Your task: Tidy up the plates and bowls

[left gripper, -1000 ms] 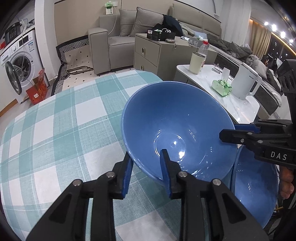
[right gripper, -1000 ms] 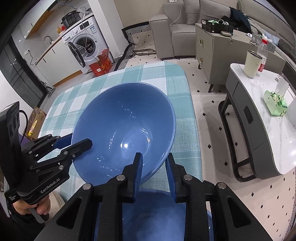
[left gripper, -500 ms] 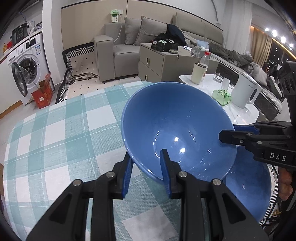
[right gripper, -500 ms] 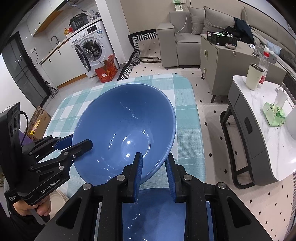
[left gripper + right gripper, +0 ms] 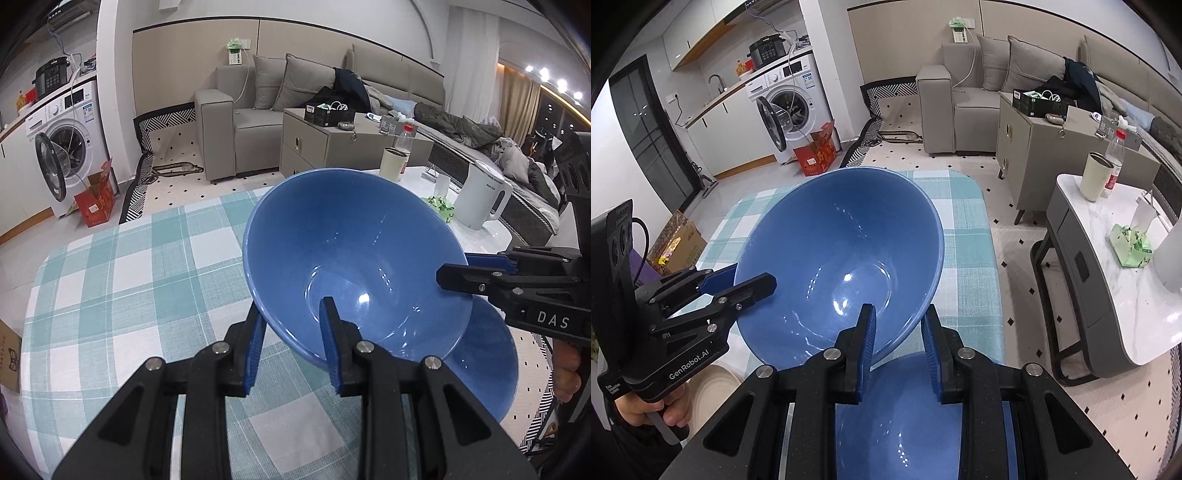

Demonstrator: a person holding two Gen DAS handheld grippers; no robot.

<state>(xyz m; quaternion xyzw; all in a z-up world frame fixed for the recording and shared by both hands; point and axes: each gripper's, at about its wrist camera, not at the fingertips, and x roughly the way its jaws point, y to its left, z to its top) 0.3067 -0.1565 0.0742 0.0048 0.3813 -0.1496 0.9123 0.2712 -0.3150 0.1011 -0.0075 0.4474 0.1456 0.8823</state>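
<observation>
Big blue bowl [image 5: 354, 266] was held by its rim at two points, likely to keep so wide a bowl steady. Left gripper [image 5: 291, 341] was clamped on the near-left rim, wall between pads. Right gripper [image 5: 897, 345] was clamped on the near-right rim likewise. Bowl was carried clear of the checked tablecloth [image 5: 122, 280], above a second blue bowl [image 5: 905, 421].

Floor: pale tiles with small black diamonds [image 5: 1008, 236] were seen.
Sofa: a grey sofa [image 5: 255, 122] was set against the beige wall [image 5: 184, 66].
Laundry: a washing machine [image 5: 790, 107] was seen, door open.
Light: ceiling spotlights [image 5: 543, 75] were lit.
</observation>
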